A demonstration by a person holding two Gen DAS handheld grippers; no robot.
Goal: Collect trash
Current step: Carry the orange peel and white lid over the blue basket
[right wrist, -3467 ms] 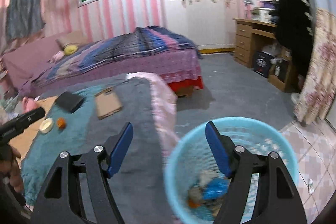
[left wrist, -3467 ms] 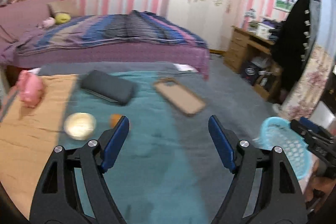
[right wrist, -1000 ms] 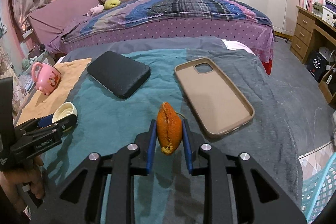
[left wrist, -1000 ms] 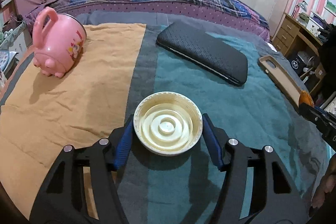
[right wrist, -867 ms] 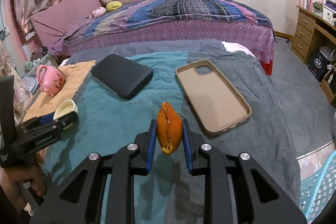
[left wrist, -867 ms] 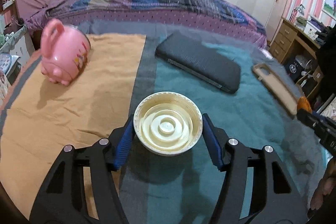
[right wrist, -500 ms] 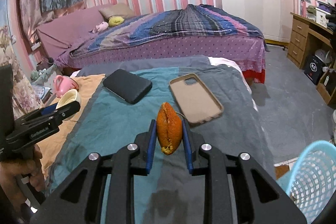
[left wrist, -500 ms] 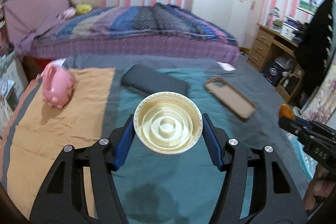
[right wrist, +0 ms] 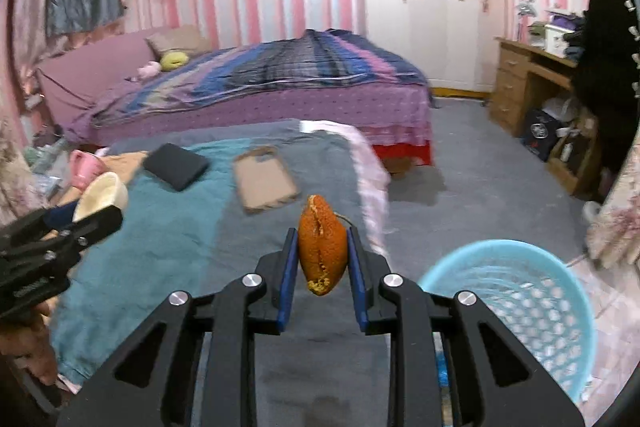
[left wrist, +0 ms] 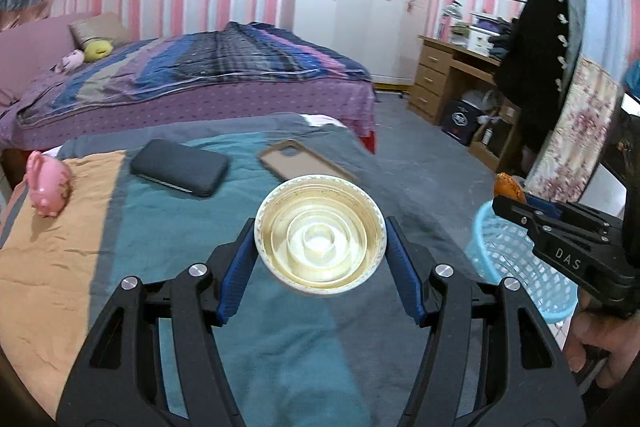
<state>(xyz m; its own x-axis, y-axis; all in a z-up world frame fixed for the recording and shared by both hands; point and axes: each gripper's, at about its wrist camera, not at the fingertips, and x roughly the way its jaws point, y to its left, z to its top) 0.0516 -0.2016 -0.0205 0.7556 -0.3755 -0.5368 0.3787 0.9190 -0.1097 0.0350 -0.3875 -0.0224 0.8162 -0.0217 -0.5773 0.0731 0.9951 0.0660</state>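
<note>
My left gripper [left wrist: 320,251] is shut on a round cream plastic lid [left wrist: 320,237] and holds it above the teal blanket. My right gripper [right wrist: 322,253] is shut on an orange peel [right wrist: 322,247], lifted above the bed's grey edge. The light blue trash basket [right wrist: 516,299] stands on the floor to the right of the bed, just right of my right gripper. In the left wrist view the basket [left wrist: 516,263] is at the right, with the right gripper and peel [left wrist: 507,186] above its rim. The left gripper with the lid [right wrist: 100,197] shows at the left of the right wrist view.
On the bed lie a black case [left wrist: 180,173], a tan phone case [left wrist: 298,163] and a pink pig mug [left wrist: 48,185]. A second bed [right wrist: 260,87] stands behind. A wooden desk [right wrist: 528,83] and a hanging black coat [right wrist: 604,67] are at the right.
Both grippers closed on their items, lifted off the bed and drew back toward the right. The basket has come into both views.
</note>
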